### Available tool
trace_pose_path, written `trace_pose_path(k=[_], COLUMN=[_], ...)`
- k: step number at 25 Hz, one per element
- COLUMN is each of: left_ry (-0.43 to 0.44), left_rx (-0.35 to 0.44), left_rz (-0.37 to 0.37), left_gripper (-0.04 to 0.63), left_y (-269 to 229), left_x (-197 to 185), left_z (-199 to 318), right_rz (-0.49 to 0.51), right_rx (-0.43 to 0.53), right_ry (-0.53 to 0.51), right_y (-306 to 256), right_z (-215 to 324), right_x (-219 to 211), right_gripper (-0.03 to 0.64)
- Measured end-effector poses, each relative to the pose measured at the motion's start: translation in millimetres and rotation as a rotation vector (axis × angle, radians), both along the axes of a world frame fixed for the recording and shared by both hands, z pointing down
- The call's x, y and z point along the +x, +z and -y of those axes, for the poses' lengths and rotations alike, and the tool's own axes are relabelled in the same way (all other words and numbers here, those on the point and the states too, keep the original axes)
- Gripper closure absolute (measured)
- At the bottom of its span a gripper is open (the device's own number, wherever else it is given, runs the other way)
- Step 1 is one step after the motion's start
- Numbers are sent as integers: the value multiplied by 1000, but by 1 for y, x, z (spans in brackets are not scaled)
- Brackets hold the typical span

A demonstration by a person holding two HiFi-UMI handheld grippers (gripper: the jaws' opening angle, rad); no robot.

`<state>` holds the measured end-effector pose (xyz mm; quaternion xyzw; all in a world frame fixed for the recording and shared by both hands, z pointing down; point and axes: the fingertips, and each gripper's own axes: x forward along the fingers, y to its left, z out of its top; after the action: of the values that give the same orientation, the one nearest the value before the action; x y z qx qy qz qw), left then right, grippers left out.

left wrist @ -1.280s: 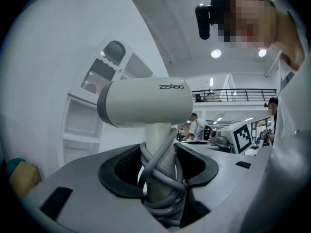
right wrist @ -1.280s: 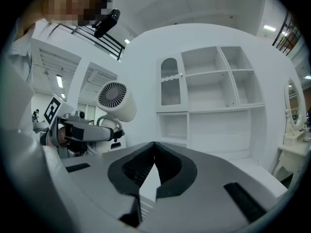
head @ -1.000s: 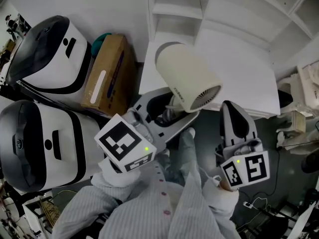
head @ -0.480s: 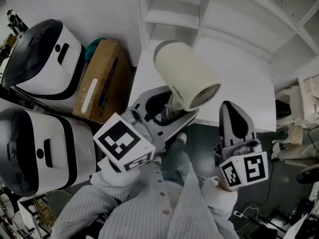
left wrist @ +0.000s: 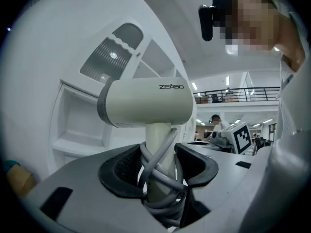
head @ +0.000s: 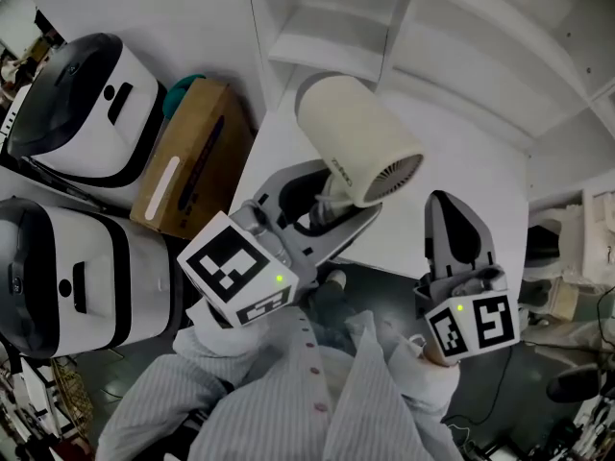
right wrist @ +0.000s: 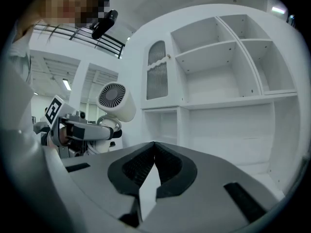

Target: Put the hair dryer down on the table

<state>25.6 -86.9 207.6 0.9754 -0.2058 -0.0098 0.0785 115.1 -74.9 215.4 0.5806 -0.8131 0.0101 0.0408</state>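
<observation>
A cream hair dryer (head: pixel 356 152) stands upright in my left gripper (head: pixel 325 206), which is shut on its handle. In the left gripper view the black pads press on the handle (left wrist: pixel 159 144) from both sides. A grey cord (left wrist: pixel 163 171) is wound round that handle, and the barrel (left wrist: pixel 146 103) lies level above the jaws. The dryer hangs over the near left part of the white table (head: pixel 471 176). My right gripper (head: pixel 452 209) floats to the right of the dryer over the table's near edge, shut and empty. Its view shows the pads (right wrist: pixel 160 164) meeting at the tips and the dryer (right wrist: pixel 115 101) off to the left.
A white shelf unit (head: pixel 404 27) with open compartments stands at the table's far side. Left of the table sit two white-and-black machines (head: pixel 86 104) (head: pixel 67 277), a brown cardboard box (head: pixel 192 161) and a teal object (head: pixel 181 89). The person's striped shirt (head: pixel 317 392) fills the bottom.
Both grippers have moved forward together, the dryer still held, so the table and shelf now lie further under them. The machines and the box have slid toward the left edge.
</observation>
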Motion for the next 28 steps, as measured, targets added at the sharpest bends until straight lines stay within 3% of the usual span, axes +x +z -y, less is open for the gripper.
trace_pose_path(k=[12,28], left_ry=[-111,-37], left_rx=[-24,-35], left_rz=[16,124], left_gripper=[376,376], left_y=[11,29], left_x=[22,49], left_z=[34,75], right_rz=[-13,19], right_rx=[-19,-50], right_ry=[-111,-43], right_y=[7,14], right_z=[44,72], right_x=[25,49], right_gripper=[606,606])
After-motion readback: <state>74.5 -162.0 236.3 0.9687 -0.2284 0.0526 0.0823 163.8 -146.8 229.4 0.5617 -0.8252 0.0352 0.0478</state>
